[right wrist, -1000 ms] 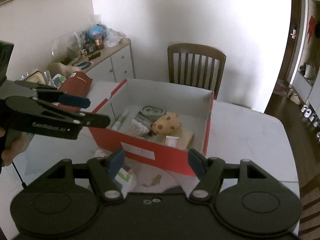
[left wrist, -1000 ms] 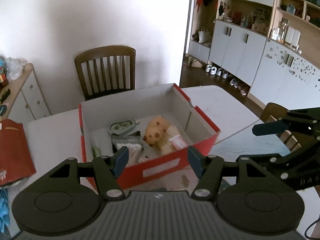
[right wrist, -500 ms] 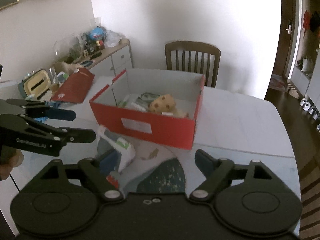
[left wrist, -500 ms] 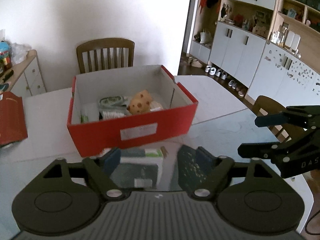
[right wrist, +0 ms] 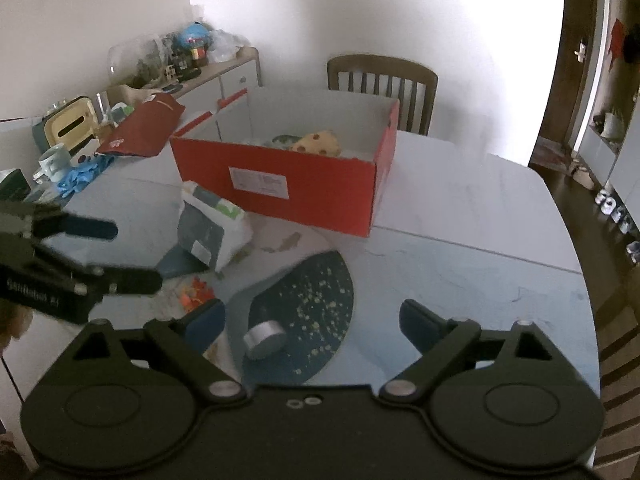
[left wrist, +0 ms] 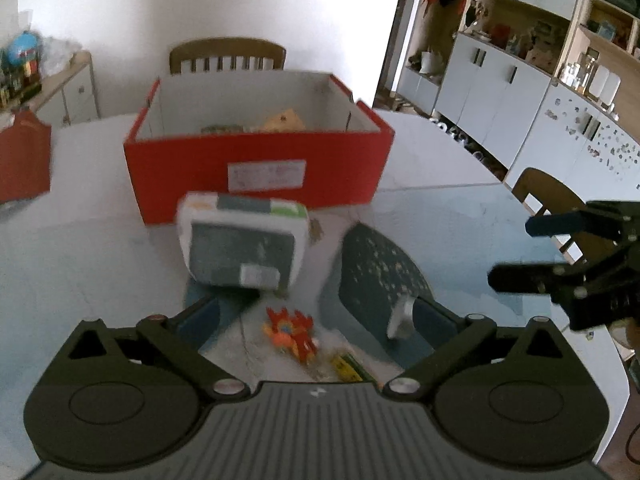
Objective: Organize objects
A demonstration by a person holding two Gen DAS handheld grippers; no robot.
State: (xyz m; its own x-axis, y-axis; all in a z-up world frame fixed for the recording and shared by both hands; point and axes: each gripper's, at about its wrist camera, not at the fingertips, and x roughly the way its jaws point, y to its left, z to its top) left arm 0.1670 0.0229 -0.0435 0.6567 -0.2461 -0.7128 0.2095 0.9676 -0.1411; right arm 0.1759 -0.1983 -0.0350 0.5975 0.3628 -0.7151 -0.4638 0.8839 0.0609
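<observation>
A: Your left claw (left wrist: pixel 316 320) and right claw (right wrist: pixel 310 318) have both just been spreading and stand wide apart, nothing pressed between the pads.

B: And the things to tidy?

A: The tissue pack (left wrist: pixel 244 246) leans just before the red box (left wrist: pixel 256 168) on the table (left wrist: pixel 460 208); the small silver cylinder (right wrist: pixel 265 339) lies between your right claw's pads, untouched, probably your next pick.

B: The box sits open to receive them.

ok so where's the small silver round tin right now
The small silver round tin lies on the dark speckled round mat, low in the right wrist view between the right gripper fingers, in front of the red cardboard box.
</observation>
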